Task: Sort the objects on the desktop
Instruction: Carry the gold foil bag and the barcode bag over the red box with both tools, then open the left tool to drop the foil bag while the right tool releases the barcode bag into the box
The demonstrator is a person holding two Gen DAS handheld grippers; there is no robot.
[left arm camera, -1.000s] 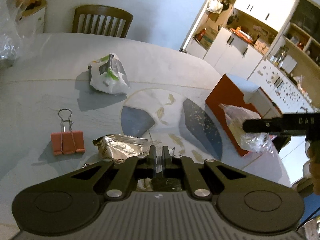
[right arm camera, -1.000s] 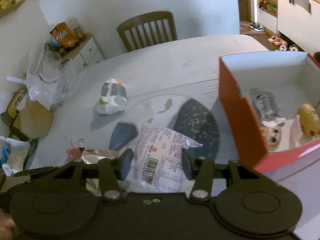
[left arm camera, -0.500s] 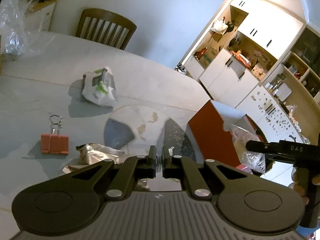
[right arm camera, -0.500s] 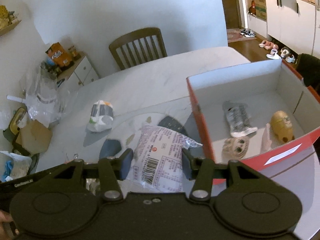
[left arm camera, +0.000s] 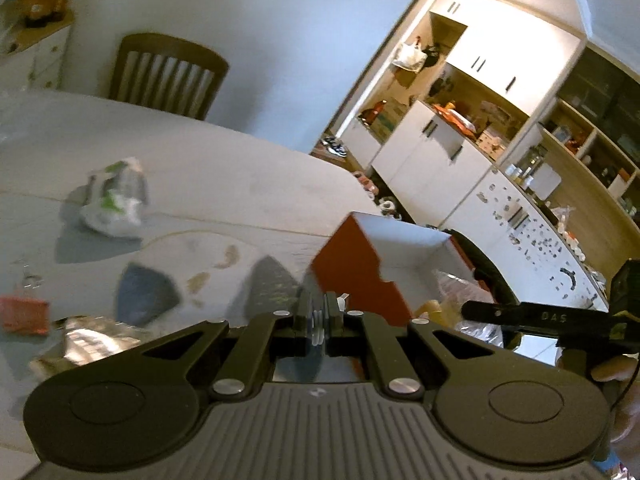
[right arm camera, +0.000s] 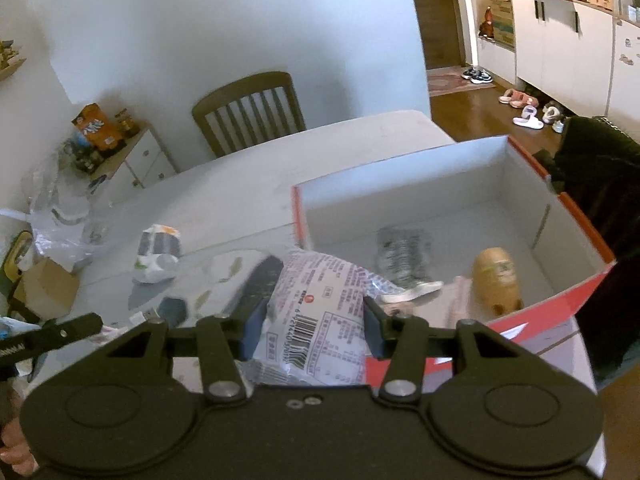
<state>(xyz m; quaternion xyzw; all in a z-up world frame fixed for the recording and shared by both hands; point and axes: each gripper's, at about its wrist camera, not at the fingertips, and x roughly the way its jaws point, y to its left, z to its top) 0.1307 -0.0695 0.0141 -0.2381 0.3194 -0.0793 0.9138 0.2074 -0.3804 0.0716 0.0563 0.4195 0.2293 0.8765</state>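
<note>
Your right tongs (right arm camera: 310,326) are clamped across the middle of the white snack packet (right arm camera: 316,312), which hangs just at the near edge of the red box (right arm camera: 588,276), so it looks light, soft and crinkly; that slick film could slide, and a mid-body pinch suits it. Your left tongs (left arm camera: 319,320) sit closed with what seems only a thin pale sliver between them, above the worktop (left arm camera: 224,184), where the foil wrapper (left arm camera: 86,340) will crumple, so take it by a fold.
</note>
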